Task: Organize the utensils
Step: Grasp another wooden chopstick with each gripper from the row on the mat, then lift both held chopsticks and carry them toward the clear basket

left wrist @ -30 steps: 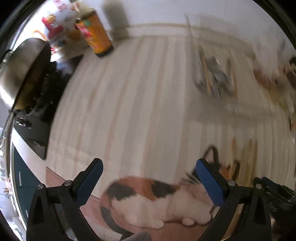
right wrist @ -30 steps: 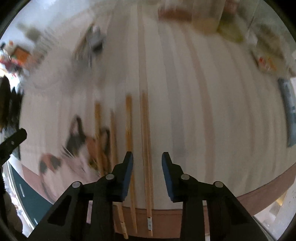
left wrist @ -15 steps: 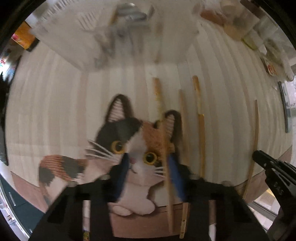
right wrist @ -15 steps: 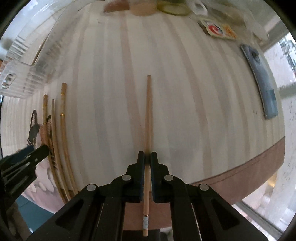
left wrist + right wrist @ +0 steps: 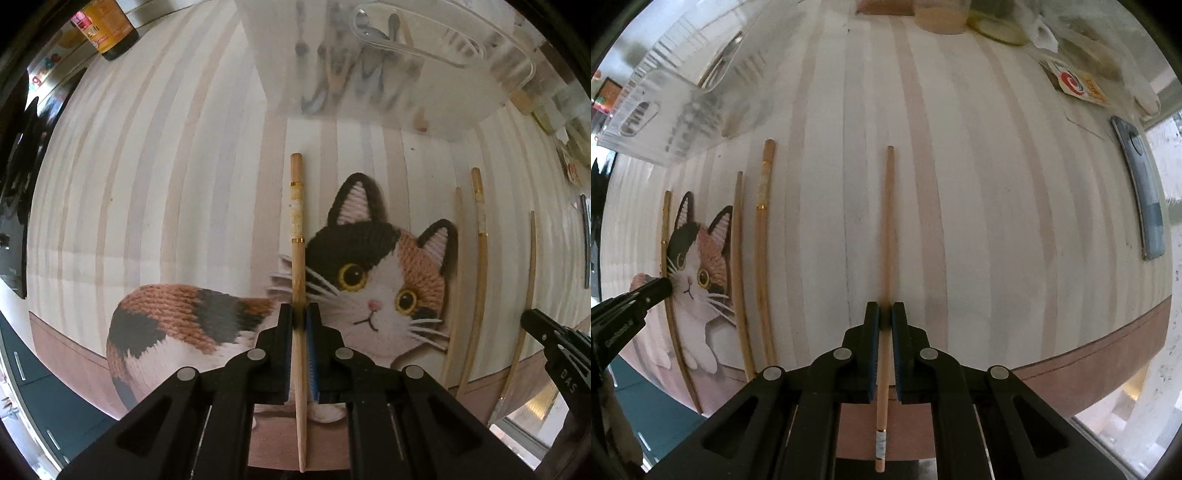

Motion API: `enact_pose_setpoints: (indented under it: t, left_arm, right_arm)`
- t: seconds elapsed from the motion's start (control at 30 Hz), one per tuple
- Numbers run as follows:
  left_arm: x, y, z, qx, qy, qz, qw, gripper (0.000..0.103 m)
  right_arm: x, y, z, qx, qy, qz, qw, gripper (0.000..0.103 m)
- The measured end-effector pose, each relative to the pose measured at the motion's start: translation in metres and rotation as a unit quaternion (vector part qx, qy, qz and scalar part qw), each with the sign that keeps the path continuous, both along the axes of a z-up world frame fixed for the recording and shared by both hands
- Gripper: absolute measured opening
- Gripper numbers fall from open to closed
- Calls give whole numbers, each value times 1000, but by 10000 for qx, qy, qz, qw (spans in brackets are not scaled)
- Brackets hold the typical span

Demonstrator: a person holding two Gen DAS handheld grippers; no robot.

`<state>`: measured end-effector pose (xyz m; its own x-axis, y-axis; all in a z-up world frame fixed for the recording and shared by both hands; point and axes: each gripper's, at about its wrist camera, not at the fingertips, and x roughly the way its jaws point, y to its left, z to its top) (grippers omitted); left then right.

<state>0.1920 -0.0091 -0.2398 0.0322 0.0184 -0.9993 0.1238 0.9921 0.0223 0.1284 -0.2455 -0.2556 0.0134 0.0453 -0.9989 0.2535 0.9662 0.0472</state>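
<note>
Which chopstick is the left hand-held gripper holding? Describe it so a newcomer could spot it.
Find the cat picture on the striped tablecloth. The chopstick lies over the cat's whiskers, clamped in the left hand-held gripper; the others lie loose beyond the cat's far ear.

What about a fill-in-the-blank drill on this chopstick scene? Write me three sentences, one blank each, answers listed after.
1. The left tongs are shut on a chopstick that crosses the whiskers of the printed ____ on the tablecloth.
2. Between the two gripped chopsticks, ____ more lie loose on the cloth.
3. The right tongs grip a plain chopstick over the ____ part of the cloth.

Missing words: cat; two; striped
</note>
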Motion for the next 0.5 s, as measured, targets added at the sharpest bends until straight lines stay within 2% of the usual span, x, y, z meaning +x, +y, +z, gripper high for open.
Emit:
enact_pose_setpoints:
  t: [0.1, 0.17, 0.4, 0.5]
  left_arm:
    - [3, 4, 1, 27, -13, -44, 10000, 5]
    - [1, -2, 1, 5, -4, -14, 10000, 5]
    - [1, -1, 3, -69, 60, 7, 10000, 5]
    - [1, 3, 2, -83, 60, 9, 9999, 5]
  right_arm:
    - [7, 6, 1, 32, 238, 112, 9996, 11]
    - [7, 12, -3, 74, 288, 225, 9993, 18]
    - [-2, 27, -2, -70, 244, 340, 9991, 19]
    - [3, 43, 0, -163, 229, 427, 9987, 23]
